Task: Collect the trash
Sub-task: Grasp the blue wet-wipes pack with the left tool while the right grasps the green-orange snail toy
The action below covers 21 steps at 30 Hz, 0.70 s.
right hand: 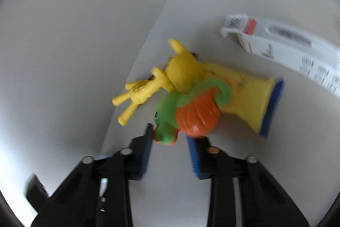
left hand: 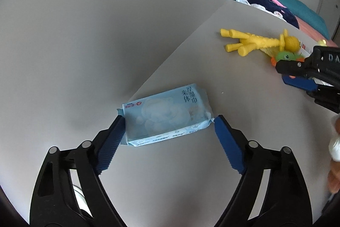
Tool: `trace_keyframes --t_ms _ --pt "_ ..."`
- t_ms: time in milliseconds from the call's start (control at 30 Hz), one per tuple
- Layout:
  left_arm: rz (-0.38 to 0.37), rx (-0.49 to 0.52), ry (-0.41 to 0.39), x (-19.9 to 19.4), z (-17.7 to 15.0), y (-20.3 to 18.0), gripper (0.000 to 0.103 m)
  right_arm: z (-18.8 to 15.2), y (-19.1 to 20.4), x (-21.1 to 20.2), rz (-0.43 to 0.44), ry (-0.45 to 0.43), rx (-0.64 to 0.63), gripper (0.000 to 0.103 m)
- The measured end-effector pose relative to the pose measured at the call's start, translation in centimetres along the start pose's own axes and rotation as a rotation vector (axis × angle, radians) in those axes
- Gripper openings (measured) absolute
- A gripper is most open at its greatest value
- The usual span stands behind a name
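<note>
A light blue wet-wipes pack (left hand: pixel 167 114) lies at the edge of the white table (left hand: pixel 244 99). My left gripper (left hand: pixel 167 122) is open, its blue pads on either side of the pack, not closed on it. My right gripper (right hand: pixel 170 135) is open around the head of a green and orange snail toy (right hand: pixel 191 107); whether the pads touch it I cannot tell. A yellow giraffe toy (right hand: pixel 161 82) and a yellow tube with a blue end (right hand: pixel 252 99) lie just beyond. A white carton (right hand: pixel 282 44) lies further right. The right gripper (left hand: pixel 293 71) also shows in the left wrist view.
The table edge runs diagonally, with grey floor (left hand: pixel 85 35) beyond. The yellow giraffe (left hand: pixel 255 42) lies near the far table edge. Dark patterned fabric and teal bedding (left hand: pixel 282 5) lie beyond the table.
</note>
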<state>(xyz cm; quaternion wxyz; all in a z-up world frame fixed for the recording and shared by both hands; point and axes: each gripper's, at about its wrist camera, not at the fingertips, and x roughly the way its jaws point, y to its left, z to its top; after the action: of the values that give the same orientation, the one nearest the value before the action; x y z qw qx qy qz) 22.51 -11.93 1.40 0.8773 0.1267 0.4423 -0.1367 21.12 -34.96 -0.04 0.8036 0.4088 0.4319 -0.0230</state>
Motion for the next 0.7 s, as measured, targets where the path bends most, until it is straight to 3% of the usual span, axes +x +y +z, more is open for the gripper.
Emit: trace_keyframes --t_ms 67,367,700 --pt "0.003 0.006 -0.007 0.0 -0.1 0.0 0.079 0.2 -1.0 0.1 0.048 0.014 0.039 0.018" --pt "-0.025 -0.018 -0.031 -0.9 -1.2 -0.1 0.074 -1.1 0.2 -1.7 0.025 -0.005 -0.093 0.018" --pt "-0.072 -0.105 -0.108 -5.2 -2.6 0.0 0.074 -3.8 1.5 -7.5 0.075 -0.034 -0.227 0.018"
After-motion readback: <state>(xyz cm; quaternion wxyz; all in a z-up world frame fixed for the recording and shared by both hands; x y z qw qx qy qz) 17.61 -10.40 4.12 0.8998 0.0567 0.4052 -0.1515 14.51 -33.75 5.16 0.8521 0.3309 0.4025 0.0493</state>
